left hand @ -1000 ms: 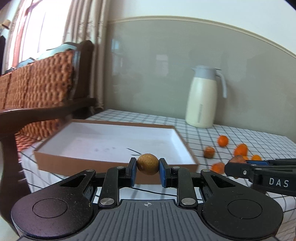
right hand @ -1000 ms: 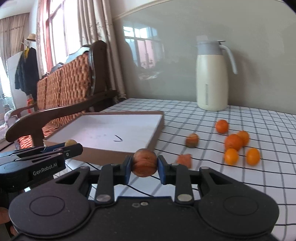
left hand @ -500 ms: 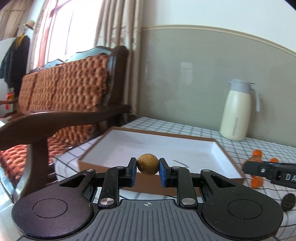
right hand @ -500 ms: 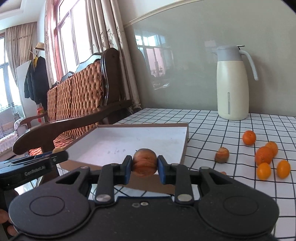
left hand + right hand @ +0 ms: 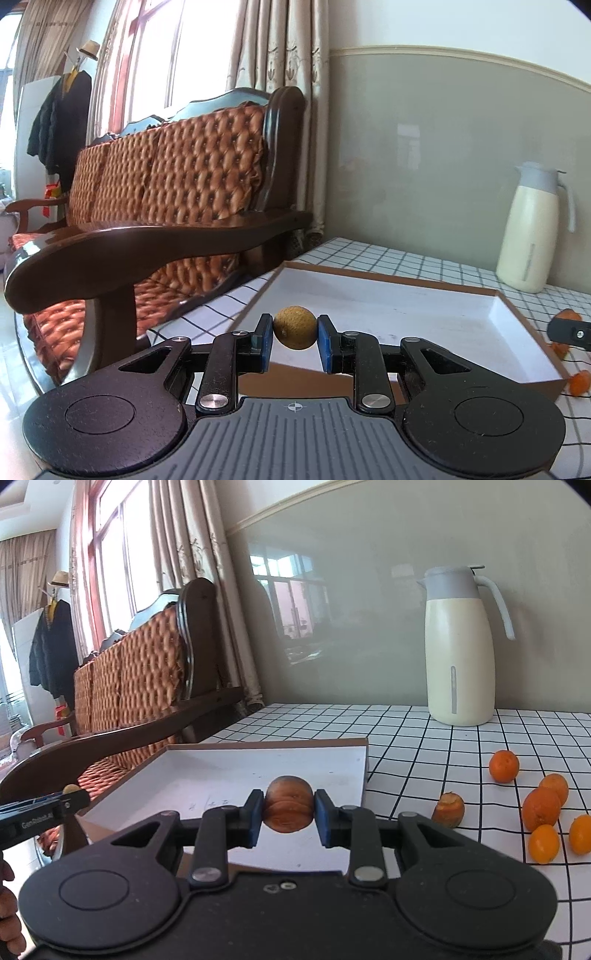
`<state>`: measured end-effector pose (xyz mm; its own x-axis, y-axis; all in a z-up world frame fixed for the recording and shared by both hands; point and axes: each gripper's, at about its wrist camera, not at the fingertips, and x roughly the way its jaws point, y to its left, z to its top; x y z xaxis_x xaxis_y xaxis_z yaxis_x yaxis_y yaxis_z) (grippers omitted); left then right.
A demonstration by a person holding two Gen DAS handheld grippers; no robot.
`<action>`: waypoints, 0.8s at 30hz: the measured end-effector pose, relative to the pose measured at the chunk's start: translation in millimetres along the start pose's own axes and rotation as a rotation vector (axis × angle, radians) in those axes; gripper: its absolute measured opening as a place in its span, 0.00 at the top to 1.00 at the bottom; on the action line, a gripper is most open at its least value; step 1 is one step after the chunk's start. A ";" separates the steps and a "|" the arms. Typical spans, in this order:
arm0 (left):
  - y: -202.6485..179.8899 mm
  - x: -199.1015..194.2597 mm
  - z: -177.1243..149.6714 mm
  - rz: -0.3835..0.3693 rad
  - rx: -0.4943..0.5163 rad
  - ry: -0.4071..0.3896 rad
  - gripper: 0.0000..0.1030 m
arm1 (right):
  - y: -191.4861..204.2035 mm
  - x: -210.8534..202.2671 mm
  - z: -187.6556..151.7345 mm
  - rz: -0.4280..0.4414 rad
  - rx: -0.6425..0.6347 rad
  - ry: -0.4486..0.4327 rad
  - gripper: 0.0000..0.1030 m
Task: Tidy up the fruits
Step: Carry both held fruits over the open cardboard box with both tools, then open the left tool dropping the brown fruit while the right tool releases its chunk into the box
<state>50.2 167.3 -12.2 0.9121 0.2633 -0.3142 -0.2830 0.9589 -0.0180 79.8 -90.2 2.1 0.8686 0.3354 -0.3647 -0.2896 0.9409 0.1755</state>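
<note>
My left gripper point(image 5: 294, 338) is shut on a small round tan-brown fruit point(image 5: 294, 326), held at the near left corner of the shallow brown box with a white inside point(image 5: 424, 317). My right gripper point(image 5: 288, 814) is shut on a ridged reddish-brown fruit point(image 5: 289, 808), held over the box's point(image 5: 258, 771) near edge. Several small oranges point(image 5: 541, 808) and a brown fruit point(image 5: 448, 808) lie on the checked tablecloth right of the box. The left gripper's tip also shows in the right wrist view point(image 5: 70, 797).
A cream thermos jug point(image 5: 460, 646) stands at the back of the table by the wall. A wooden sofa with an orange quilted cushion point(image 5: 166, 192) stands close to the table's left side. The right gripper's tip point(image 5: 569, 332) shows at the box's right.
Both grippers have moved left toward the box, each still holding its fruit. The left view has swung toward the sofa; the oranges have slid to the right edge.
</note>
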 end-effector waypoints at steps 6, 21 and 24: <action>6.7 21.0 0.2 0.022 -0.008 0.033 0.75 | -2.6 23.9 -2.4 -0.029 0.001 0.032 0.80; 1.1 57.3 -0.5 0.060 -0.005 0.118 0.71 | 5.1 25.0 -3.3 -0.099 -0.048 -0.037 0.21; -1.3 47.1 2.4 0.042 -0.008 0.077 0.06 | 5.7 16.5 1.2 -0.083 -0.045 -0.077 0.11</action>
<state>94.2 178.7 -24.7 0.8741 0.2944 -0.3865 -0.3232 0.9463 -0.0103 93.0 -79.3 -1.9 0.9180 0.2534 -0.3050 -0.2318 0.9670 0.1054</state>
